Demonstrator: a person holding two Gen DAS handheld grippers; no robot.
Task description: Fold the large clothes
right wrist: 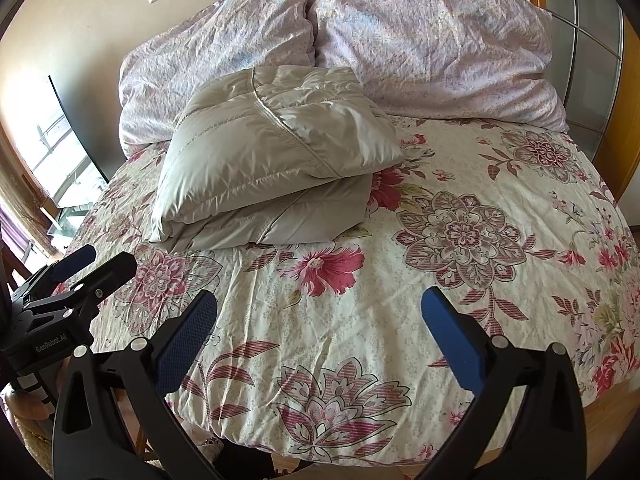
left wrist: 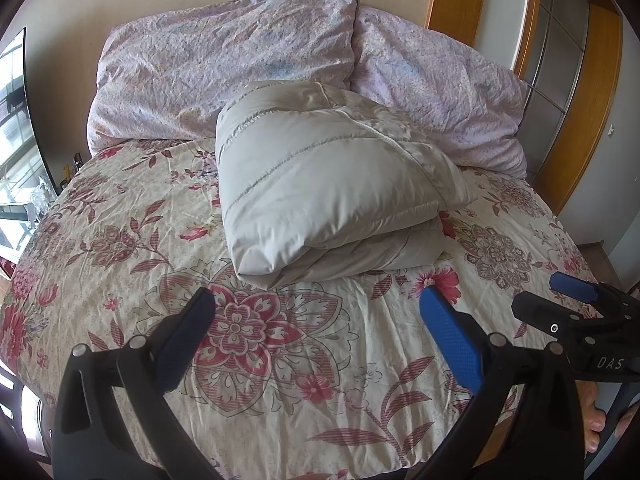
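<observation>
A pale beige puffy jacket lies folded into a thick bundle on the floral bedspread, in front of the pillows. It also shows in the right wrist view. My left gripper is open and empty, held back from the bundle over the near part of the bed. My right gripper is open and empty, also short of the jacket. Each gripper shows in the other's view: the right one at the right edge, the left one at the left edge.
Two lilac floral pillows lean on the headboard wall behind the jacket. A wooden wardrobe frame stands right of the bed. A window and a dark screen are at the left. The bed's foot edge is just below the grippers.
</observation>
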